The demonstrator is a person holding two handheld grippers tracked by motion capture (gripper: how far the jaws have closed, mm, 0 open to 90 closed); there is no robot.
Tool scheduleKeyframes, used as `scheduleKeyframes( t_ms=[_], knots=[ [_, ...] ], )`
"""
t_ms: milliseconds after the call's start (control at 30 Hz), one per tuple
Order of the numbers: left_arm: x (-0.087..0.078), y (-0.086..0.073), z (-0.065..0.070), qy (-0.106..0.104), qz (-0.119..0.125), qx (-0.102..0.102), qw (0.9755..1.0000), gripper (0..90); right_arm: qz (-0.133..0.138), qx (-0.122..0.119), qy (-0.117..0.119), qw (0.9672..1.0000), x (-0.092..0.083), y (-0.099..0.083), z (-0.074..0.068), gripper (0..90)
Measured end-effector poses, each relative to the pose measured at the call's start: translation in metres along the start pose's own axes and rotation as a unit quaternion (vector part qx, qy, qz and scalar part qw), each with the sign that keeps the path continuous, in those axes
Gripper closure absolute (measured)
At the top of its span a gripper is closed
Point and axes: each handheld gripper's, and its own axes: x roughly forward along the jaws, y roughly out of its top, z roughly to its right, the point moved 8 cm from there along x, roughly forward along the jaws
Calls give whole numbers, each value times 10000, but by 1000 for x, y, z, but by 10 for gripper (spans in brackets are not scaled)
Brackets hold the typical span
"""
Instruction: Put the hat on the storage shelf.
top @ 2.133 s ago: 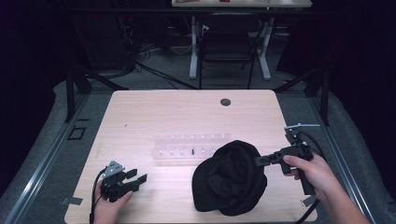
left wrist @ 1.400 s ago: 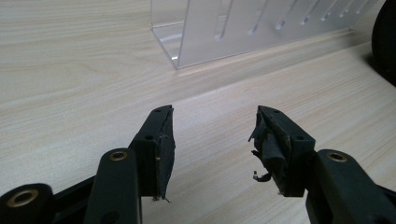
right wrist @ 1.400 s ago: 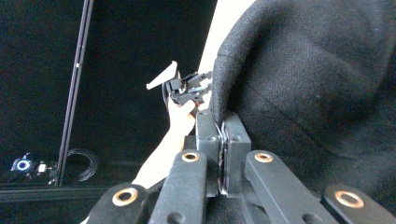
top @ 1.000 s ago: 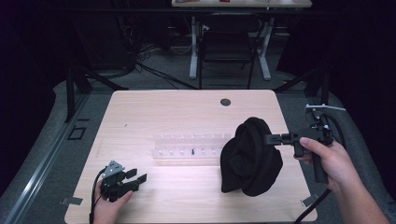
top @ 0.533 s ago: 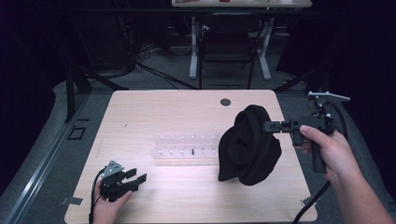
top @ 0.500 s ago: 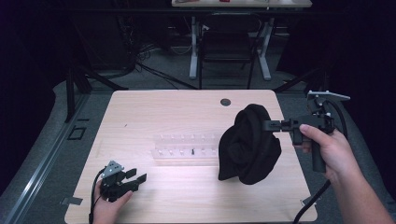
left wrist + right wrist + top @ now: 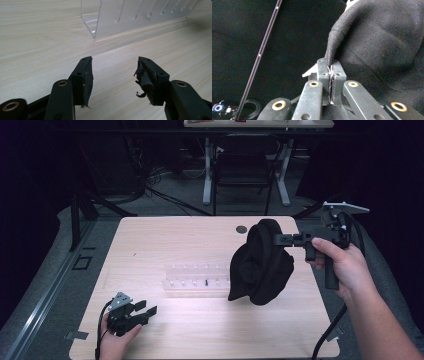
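A black fabric cap (image 7: 261, 262) hangs in the air over the table's right half, pinched at its edge by my right gripper (image 7: 278, 239). In the right gripper view the jaws are pressed together on a fold of the cap (image 7: 372, 37), and the gripper (image 7: 331, 65) points at dark surroundings. My left gripper (image 7: 148, 313) rests near the table's front left corner, held by a hand. Its jaws stand apart with nothing between them in the left gripper view (image 7: 113, 72), low over the wood.
A clear acrylic rack (image 7: 197, 279) with slots lies at the table's middle, also seen ahead of the left gripper (image 7: 135, 15). A round grommet (image 7: 241, 228) sits at the table's far edge. Chair and desk legs stand on the floor beyond.
My right gripper lifted the cap off the table and carried it up and to the right, so it now hangs. The left gripper stayed put.
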Motion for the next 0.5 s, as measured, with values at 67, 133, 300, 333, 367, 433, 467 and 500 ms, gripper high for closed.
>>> scheduleKeyframes(
  t_ms=[67,133,300,333,367,433,467,500],
  knots=[
    [0,0,0,-1,7,1,10000,470,12,-28,-36,10000,7,6,-3,884],
    [0,0,0,-7,-20,8,10000,470,29,-11,-25,10000,9,7,-4,884],
    [0,1,-1,-20,7,11,10000,470,117,-9,-52,9999,24,18,-6,884],
    [0,1,-1,-22,7,13,10000,470,119,0,-70,9999,28,19,-5,884],
    [-1,1,-1,-22,10,13,10000,470,115,-3,-83,9999,31,21,-4,884],
    [0,1,-1,-19,33,9,10000,470,130,1,-94,9999,37,23,-3,884],
    [-1,2,-1,-22,41,13,10000,470,132,3,-68,9999,41,25,-2,884],
    [-1,2,-1,-25,41,12,10000,470,115,-16,-65,9999,43,26,-2,884]
  ],
)
